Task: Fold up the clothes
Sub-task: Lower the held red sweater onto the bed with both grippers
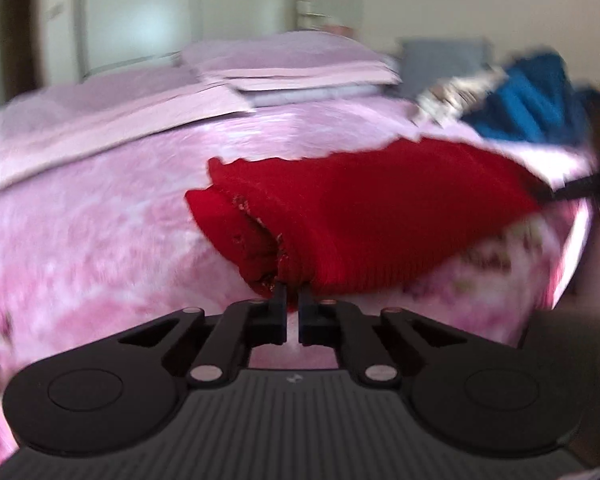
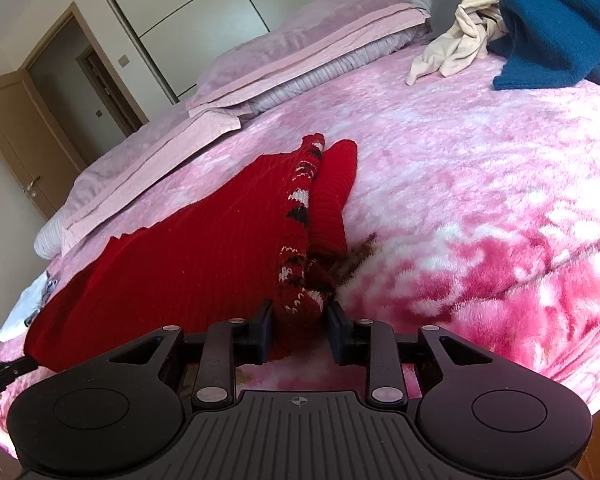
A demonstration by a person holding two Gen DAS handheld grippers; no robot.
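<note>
Right wrist view shows the red sweater (image 2: 172, 264) lying across the pink floral bedspread (image 2: 460, 184), folded lengthwise, with a black-and-white patterned band running along its fold edge and a plain red sleeve beside it toward 1 o'clock. The right gripper (image 2: 298, 330) has its jaws part-way spread around the near corner of the patterned edge; the knit fills the gap, though whether both pads press on it cannot be told. At 8 o'clock the tip of the other gripper meets the sweater's far hem.

From the left wrist view, which is blurred, the left gripper (image 1: 294, 304) is pressed together on the ribbed edge of the red sweater (image 1: 360, 216), and the cloth hangs from its tips above the bedspread.

Further out, at 12 o'clock, pale pink pillows (image 2: 300, 56) lie at the head of the bed. At 1 to 2 o'clock a cream garment (image 2: 460, 44) lies crumpled beside a teal garment (image 2: 556, 24). A white cloth (image 2: 24, 308) sits at 9 o'clock near the bed's edge. A wardrobe (image 2: 204, 4) and a brown door (image 2: 16, 140) stand behind.
</note>
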